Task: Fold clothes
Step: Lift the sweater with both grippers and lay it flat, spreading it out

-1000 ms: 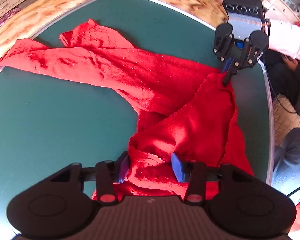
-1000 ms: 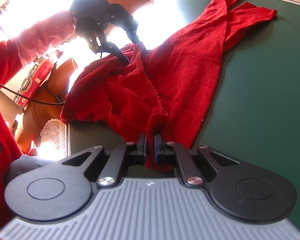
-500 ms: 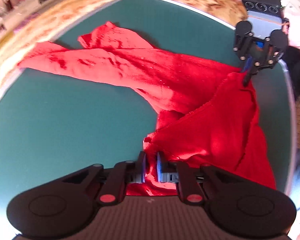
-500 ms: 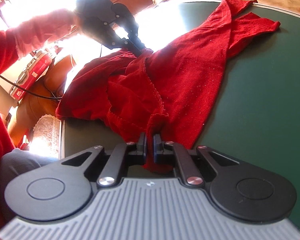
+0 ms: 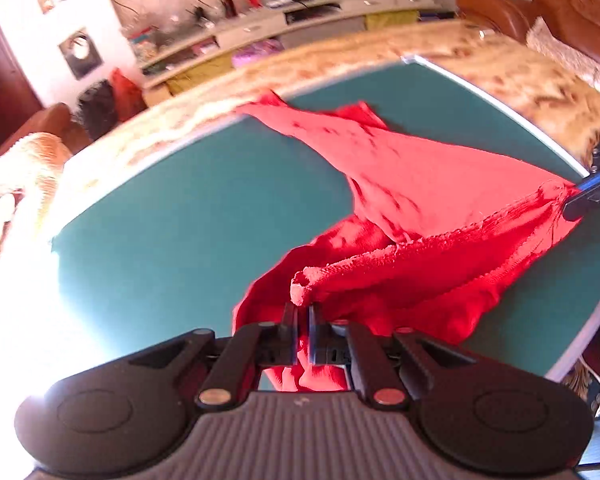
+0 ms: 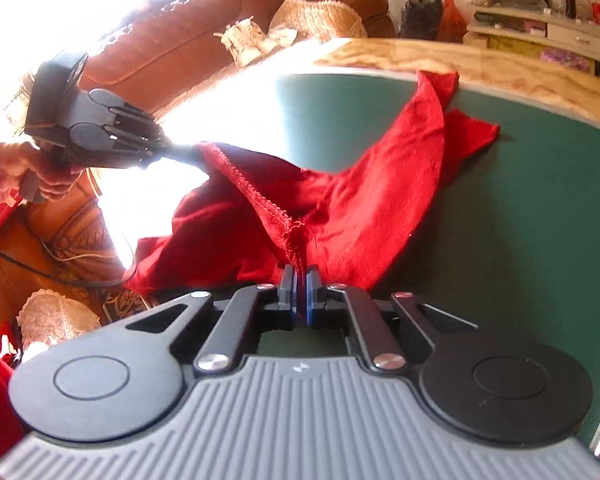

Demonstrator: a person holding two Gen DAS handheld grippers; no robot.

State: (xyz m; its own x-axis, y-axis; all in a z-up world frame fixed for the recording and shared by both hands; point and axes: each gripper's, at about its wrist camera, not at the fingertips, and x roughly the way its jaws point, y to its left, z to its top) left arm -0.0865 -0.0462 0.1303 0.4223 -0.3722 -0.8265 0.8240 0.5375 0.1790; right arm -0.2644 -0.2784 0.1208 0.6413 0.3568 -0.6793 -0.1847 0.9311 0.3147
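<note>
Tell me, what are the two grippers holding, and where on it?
Both hold the red garment. The left gripper and the right gripper each pinch its stitched edge, one at each end, and that edge stretches between them above the table.

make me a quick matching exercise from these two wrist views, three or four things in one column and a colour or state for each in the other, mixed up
Things:
1. red garment
2. table
3. left gripper
4. sofa

States:
a. brown, behind the table
b. shut on a trimmed edge
c. green top, pale rim
d. stretched between both grippers, far end on the table

Pairs: 1-d, 2-c, 3-b, 4-a
</note>
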